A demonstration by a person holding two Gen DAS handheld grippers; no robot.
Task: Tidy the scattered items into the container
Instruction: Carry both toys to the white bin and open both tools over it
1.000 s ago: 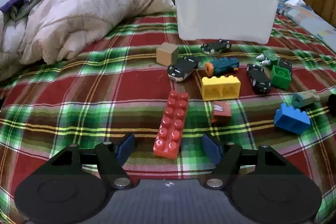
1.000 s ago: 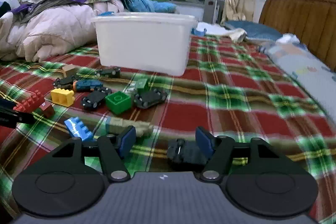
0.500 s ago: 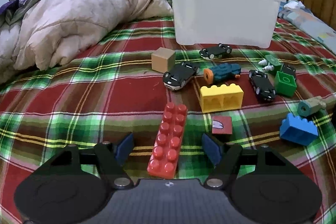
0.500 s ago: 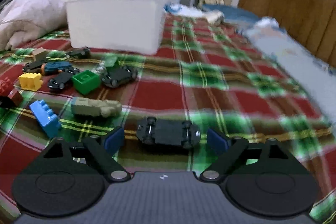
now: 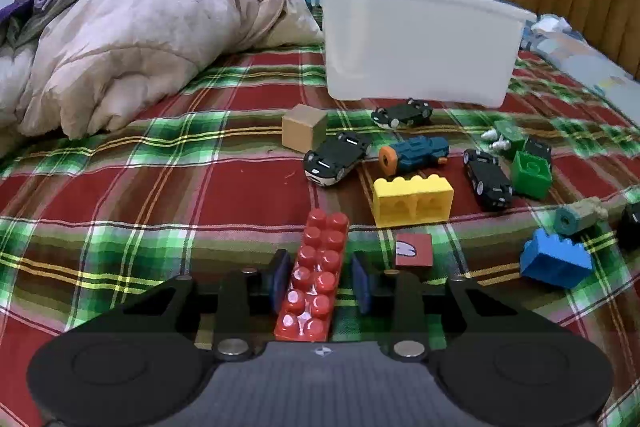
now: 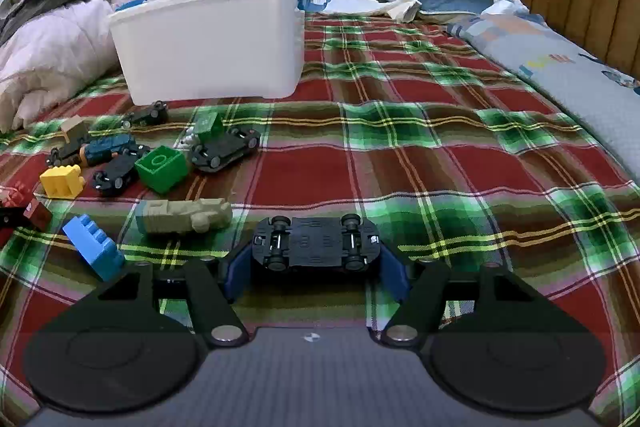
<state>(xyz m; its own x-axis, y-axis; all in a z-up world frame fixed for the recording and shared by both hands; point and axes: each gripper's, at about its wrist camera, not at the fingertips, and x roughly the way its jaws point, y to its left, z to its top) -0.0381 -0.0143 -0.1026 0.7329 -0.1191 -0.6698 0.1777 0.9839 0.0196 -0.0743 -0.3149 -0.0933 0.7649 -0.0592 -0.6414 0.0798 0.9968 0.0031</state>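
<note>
- The left claw (image 5: pixel 320 281) is closing around a long red brick (image 5: pixel 316 277), glossy plastic with two rows of round studs; the blue pads sit just beside its long sides, a thin gap showing on the right.
- The right claw (image 6: pixel 314 269) is closing on an upturned black car (image 6: pixel 316 242), its flat ribbed chassis and four small wheels facing up; the blue pads touch its two ends.
- The bin (image 5: pixel 416 47), smooth white translucent plastic with a rolled rim, stands far on the plaid bedspread (image 5: pixel 160 187).
- Between lie a yellow brick (image 5: pixel 412 201), a blue brick (image 5: pixel 554 261), a green cube (image 5: pixel 530 175), a tan block (image 5: pixel 304 127) and more cars.
- A puffy quilted duvet (image 5: pixel 140 47) is heaped far left.
</note>
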